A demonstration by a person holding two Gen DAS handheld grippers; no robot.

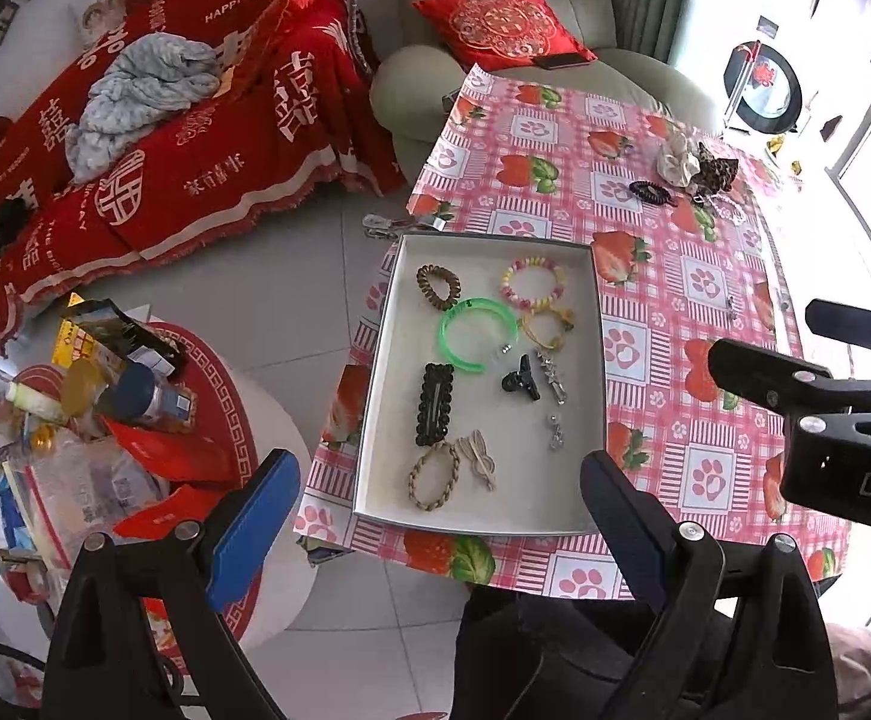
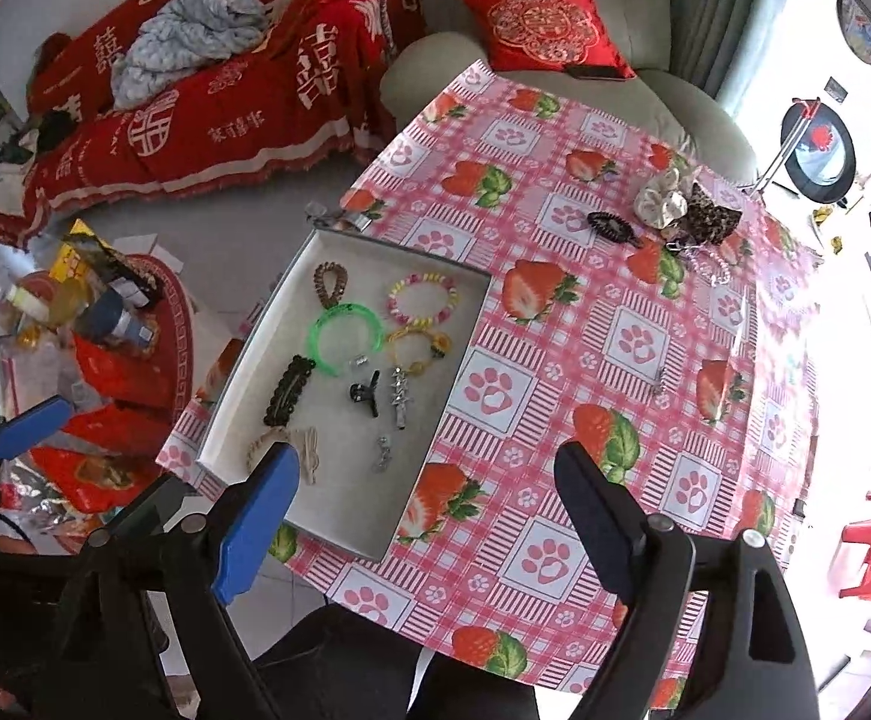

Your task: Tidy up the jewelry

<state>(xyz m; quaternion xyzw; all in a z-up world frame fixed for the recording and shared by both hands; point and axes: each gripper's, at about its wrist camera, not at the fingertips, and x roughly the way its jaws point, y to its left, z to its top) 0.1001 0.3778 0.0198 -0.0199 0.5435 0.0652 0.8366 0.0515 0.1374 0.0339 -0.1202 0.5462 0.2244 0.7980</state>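
Note:
A white tray lies on the strawberry tablecloth. It holds a green bangle, a beaded bracelet, a black hair clip, a small black claw clip and several other pieces. More pieces lie at the far side: scrunchies and a black hair tie. My left gripper is open and empty above the tray's near edge. My right gripper is open and empty, above the tablecloth by the tray.
A cluttered round side table stands to the left. A red-covered sofa and a grey armchair with a red cushion lie beyond. A small silver piece lies on the cloth at right.

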